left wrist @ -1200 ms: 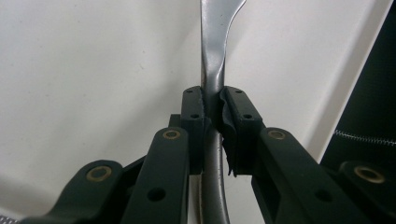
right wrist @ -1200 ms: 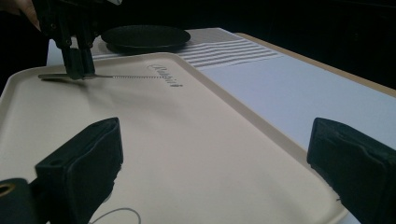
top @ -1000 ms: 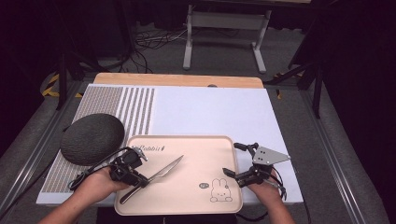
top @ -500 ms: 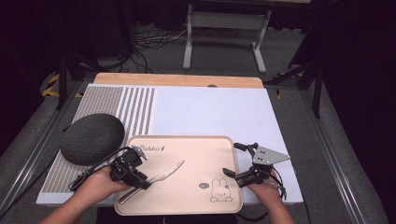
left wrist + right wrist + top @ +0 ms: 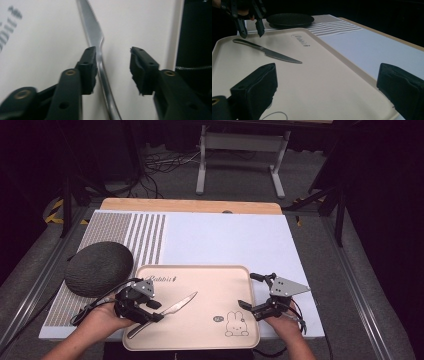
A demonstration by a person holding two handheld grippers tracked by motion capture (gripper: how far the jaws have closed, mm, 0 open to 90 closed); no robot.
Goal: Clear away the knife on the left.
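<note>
Centrally on the table (image 5: 225,240), a beige tray (image 5: 215,285) with a rabbit print (image 5: 236,324) is seen, and on its left half a silver knife (image 5: 170,311) lies flat: serrated blade toward the tray's middle, slim curved handle toward the near-left corner. A dark round mat (image 5: 99,268) is noted just left of the tray, on the striped part of the white cover. Compared with a second ago, the knife has been turned slightly, its tip now pointing a little more to the far side, and the left hand-held gripper (image 5: 150,310) has been drawn back a touch toward the handle end. That gripper is held low over the tray's left edge, jaws apart, with the handle passing between them; one pad (image 5: 88,65) is seen right against the handle, the other clear of it. The right hand-held gripper (image 5: 246,292) is held at the tray's right rim, jaws spread wide and empty.
</note>
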